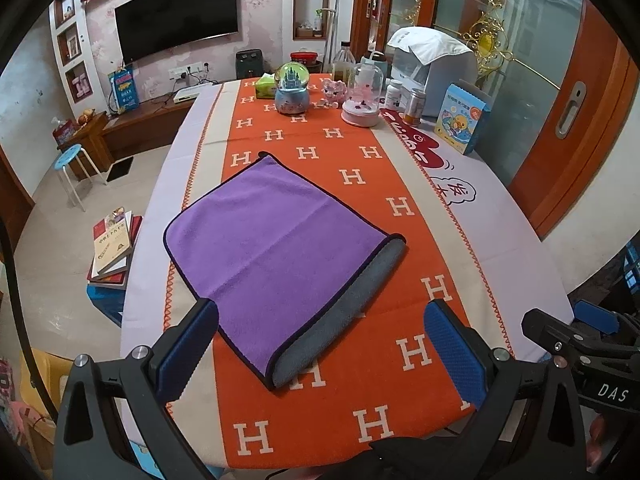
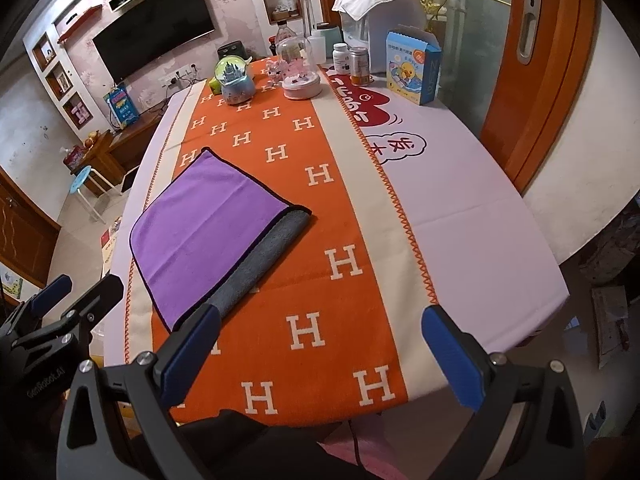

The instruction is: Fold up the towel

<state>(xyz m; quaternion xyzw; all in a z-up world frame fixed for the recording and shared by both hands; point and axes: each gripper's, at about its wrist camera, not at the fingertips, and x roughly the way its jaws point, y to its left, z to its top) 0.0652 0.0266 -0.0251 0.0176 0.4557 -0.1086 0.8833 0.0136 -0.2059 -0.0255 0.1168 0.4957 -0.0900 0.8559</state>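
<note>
A purple towel (image 1: 272, 240) with a dark hem lies flat on the orange H-patterned tablecloth (image 1: 360, 184). It is folded over, and a strip of its grey underside (image 1: 344, 312) shows along the near right edge. My left gripper (image 1: 320, 344) is open and empty, held above the table just short of the towel's near corner. My right gripper (image 2: 320, 348) is open and empty, to the right of the towel (image 2: 208, 220), over bare cloth. The right gripper also shows in the left wrist view (image 1: 576, 332), and the left gripper in the right wrist view (image 2: 68, 300).
At the table's far end stand a snow globe (image 1: 292, 88), a pink glass-domed ornament (image 1: 362, 96), bottles, a white water dispenser (image 1: 436, 68) and a blue duck box (image 1: 464, 118). A stack of books (image 1: 114, 248) and a blue stool (image 1: 74, 168) are on the floor, left.
</note>
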